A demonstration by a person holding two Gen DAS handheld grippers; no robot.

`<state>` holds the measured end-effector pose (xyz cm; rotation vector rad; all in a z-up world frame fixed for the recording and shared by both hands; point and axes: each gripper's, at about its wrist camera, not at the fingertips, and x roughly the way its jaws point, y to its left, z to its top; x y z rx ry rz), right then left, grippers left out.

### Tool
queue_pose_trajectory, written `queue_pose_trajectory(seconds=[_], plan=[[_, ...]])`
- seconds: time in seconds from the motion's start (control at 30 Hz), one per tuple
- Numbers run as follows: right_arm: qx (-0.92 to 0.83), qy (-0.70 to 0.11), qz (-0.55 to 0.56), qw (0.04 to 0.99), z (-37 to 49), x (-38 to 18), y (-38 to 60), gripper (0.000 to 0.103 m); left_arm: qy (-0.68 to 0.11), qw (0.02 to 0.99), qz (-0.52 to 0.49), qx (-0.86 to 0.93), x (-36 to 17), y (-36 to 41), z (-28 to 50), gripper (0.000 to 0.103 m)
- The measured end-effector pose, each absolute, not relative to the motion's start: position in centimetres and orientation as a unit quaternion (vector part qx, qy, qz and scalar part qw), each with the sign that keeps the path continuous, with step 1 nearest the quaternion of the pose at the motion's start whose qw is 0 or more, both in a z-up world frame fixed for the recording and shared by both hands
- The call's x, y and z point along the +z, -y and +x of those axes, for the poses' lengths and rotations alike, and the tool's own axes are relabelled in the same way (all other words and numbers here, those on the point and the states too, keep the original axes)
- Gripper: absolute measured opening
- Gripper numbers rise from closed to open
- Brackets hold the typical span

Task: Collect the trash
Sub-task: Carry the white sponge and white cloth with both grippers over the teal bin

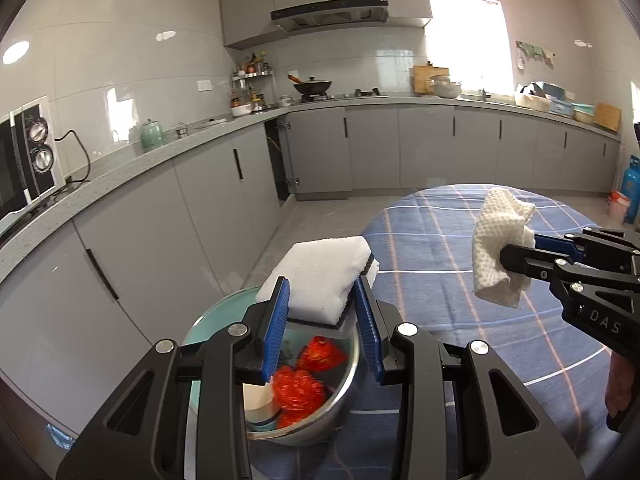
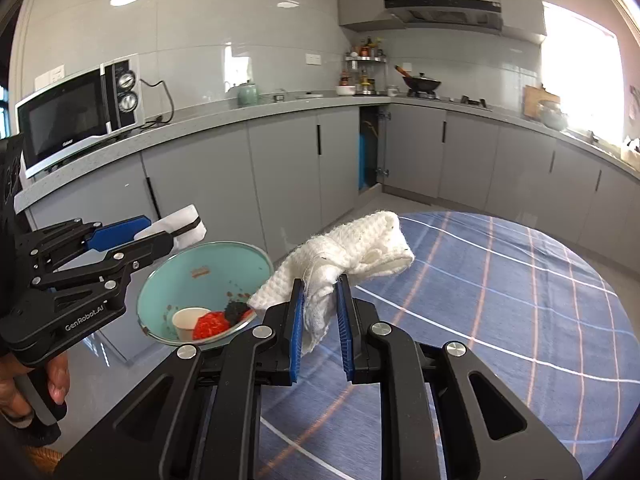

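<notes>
My left gripper [image 1: 322, 296] is shut on a white sponge [image 1: 320, 272] with a black layer, held above a teal bowl [image 1: 208, 324]. The bowl holds crumpled red trash [image 1: 298, 394], a paper cup [image 1: 256, 400] and a small dark scrap [image 2: 236, 310]. My right gripper [image 2: 320, 292] is shut on a white waffle-weave cloth [image 2: 360, 248], held above the blue plaid tablecloth [image 2: 500, 300]. In the right wrist view the left gripper [image 2: 160, 230] with the sponge [image 2: 188, 224] sits at the left, above the bowl [image 2: 216, 264]. In the left wrist view the right gripper [image 1: 520, 250] holds the cloth [image 1: 496, 248] at the right.
The round table [image 1: 440, 248] stands in a kitchen with grey cabinets [image 1: 168, 216] close on the left. A microwave [image 2: 76, 116] sits on the counter. One corner cabinet door [image 1: 276, 164] is open. A blue gas cylinder [image 1: 632, 196] stands far right. A hand [image 2: 56, 380] grips the left handle.
</notes>
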<state>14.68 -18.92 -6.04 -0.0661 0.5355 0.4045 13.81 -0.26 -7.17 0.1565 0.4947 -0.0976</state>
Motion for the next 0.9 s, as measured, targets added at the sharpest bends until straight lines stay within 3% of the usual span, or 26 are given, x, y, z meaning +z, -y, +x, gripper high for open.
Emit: queue_pose_trajectory(seconds=[0.9], plan=[[0.251,-0.242,-0.058,0.936,16.2,-6.0,13.3,0.017,-0.238,0.969,0.063,0.018,-6.8,-5.2,12.1,0.034]])
